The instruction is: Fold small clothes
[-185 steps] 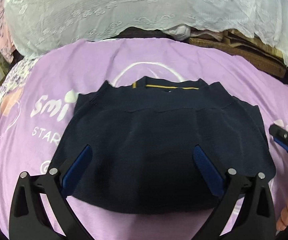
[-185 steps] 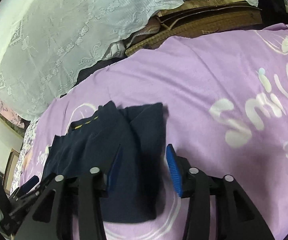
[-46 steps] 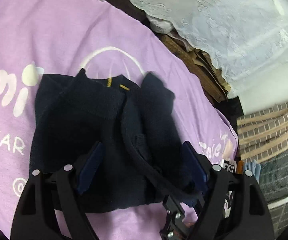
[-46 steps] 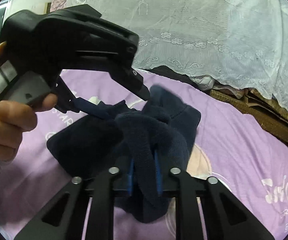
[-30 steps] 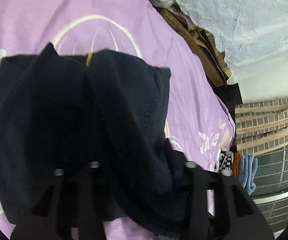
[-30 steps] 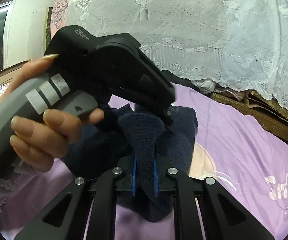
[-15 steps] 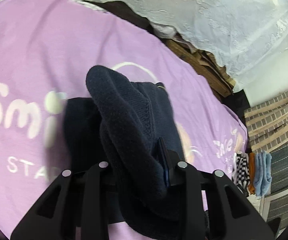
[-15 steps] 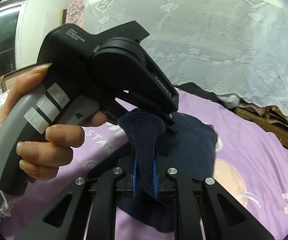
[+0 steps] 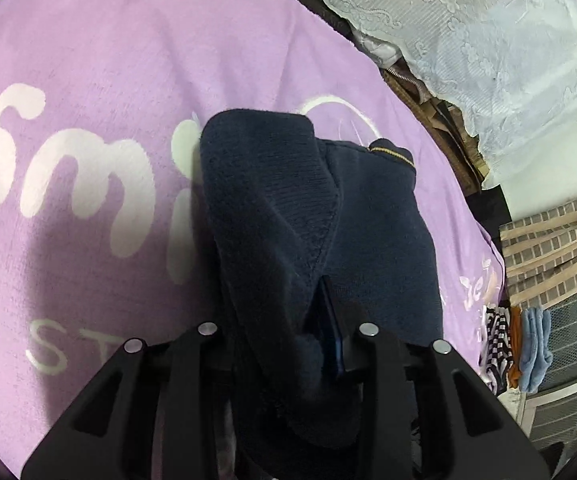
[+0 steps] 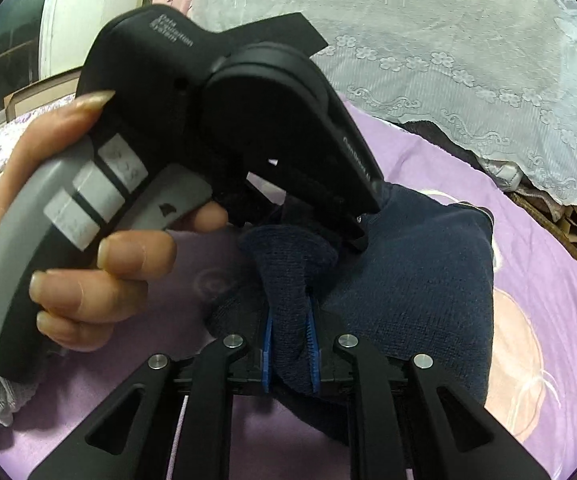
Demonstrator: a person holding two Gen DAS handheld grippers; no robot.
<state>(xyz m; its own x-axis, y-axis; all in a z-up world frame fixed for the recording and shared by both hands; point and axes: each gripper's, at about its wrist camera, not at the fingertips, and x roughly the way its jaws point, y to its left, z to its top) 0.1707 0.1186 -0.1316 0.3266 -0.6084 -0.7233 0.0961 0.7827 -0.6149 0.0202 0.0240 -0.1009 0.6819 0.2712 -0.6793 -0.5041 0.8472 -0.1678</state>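
Note:
A small navy knit sweater [image 9: 380, 216] with a yellow-trimmed collar lies partly folded on the purple blanket [image 9: 88, 60]. My left gripper [image 9: 284, 332] is shut on a thick fold of its fabric, which drapes over the fingers. In the right wrist view the sweater [image 10: 416, 276] lies right of centre. My right gripper [image 10: 290, 344] is shut on a bunched flap of it between the blue pads [image 10: 266, 344]. The left gripper's black body and the hand holding it [image 10: 100, 248] fill the left half of that view, close above the same flap.
White lace cloth [image 9: 488, 40] hangs at the back, with brown woven mats [image 9: 448, 136] at the blanket's far edge. Folded striped, orange and blue cloths [image 9: 520, 348] sit off the blanket at the right. The blanket bears white lettering [image 9: 48, 168].
Both grippers have carried the held fabric leftward across the sweater. The left gripper has tilted, so the sweater body now shows to its right. The left handle has come closer to the right camera.

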